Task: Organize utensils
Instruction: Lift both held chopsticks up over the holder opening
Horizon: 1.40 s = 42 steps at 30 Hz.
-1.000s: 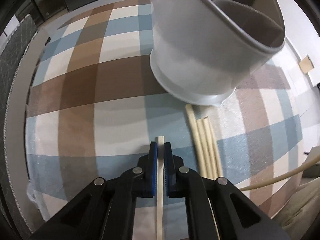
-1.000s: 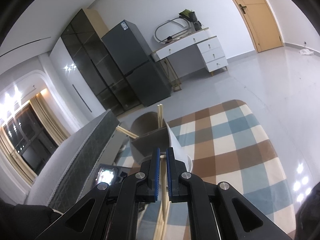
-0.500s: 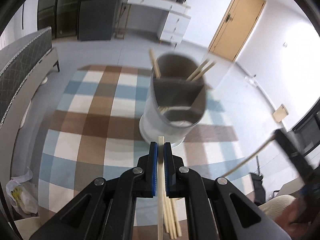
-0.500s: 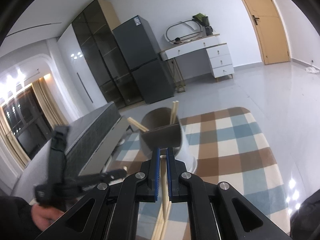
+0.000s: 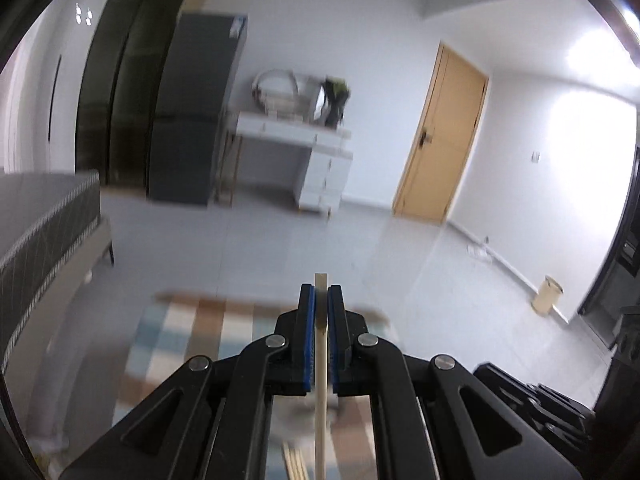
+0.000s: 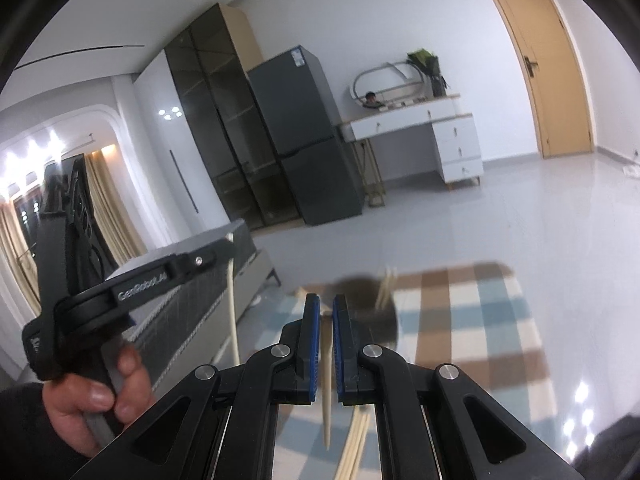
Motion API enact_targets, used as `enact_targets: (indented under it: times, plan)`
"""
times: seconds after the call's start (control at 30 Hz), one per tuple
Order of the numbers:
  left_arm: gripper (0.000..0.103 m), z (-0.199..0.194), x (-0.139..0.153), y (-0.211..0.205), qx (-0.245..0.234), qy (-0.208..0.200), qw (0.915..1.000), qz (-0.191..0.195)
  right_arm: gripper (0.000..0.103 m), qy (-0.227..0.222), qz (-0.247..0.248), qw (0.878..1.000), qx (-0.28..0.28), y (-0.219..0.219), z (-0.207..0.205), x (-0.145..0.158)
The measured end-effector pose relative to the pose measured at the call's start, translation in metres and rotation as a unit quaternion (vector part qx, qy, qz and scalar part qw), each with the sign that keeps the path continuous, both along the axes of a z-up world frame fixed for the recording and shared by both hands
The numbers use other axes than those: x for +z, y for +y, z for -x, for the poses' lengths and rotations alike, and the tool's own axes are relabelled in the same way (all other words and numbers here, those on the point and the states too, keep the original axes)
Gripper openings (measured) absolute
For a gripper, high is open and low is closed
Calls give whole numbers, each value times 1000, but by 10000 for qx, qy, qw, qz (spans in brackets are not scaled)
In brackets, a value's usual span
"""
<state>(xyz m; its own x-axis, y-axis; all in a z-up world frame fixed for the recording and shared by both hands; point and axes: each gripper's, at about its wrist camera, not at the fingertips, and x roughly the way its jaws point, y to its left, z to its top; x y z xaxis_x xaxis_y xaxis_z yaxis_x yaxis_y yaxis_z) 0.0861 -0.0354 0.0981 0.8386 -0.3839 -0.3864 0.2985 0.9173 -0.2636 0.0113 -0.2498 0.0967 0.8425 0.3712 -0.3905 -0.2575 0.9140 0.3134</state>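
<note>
My left gripper (image 5: 319,294) is shut on a pale chopstick (image 5: 320,400) and held high, pointing across the room. In the right wrist view it (image 6: 230,246) appears at the left, with the chopstick (image 6: 233,312) hanging down from it. My right gripper (image 6: 326,306) is shut on another chopstick (image 6: 327,392) that hangs down between the pads. The grey divided utensil holder (image 6: 370,308) stands on the checked rug (image 6: 472,320) with chopsticks (image 6: 385,284) in it. Loose chopsticks (image 6: 354,444) lie on the rug in front of it.
A grey bed (image 5: 44,220) runs along the left. A dark fridge (image 6: 308,140), a white desk (image 6: 432,136) and a wooden door (image 6: 540,60) stand at the far wall. A small bin (image 5: 547,294) sits by the right wall.
My left gripper has lifted and tilted up with its chopstick, from just above the rug near the holder to a view across the room. The right gripper has tilted up slightly.
</note>
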Motion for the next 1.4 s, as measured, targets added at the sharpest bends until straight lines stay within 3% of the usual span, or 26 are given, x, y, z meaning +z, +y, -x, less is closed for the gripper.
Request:
enact_targets:
  times: [0.17,0.4,0.6,1.07,1.27,1.4]
  plan:
    - [2,-55,14,-3,245,-673,9974,91,6,-192,43,9998,-48,-5,-37,37]
    - [2,-120,-13,-10,440,-1119,9927,108,6,-384,-70,9992,-122,-6,-101,56]
    - [2,-136,-40,-15,322,-999,9943,171,6,-451,-158,9985,-258,-5,-134,45]
    - [2,-107,-54,-36,9,-934,9952,-297,6,-87,-118,9997,-184,-12,-146,-4]
    - [2,-95,-54,-35,-211,-609,9971,-414,6,186,-119,9997,-139,-15,-144,-21]
    - [2,-83,-45,-32,-602,-91,9973,-403,9,451,-253,9987,46,-13,-141,-31]
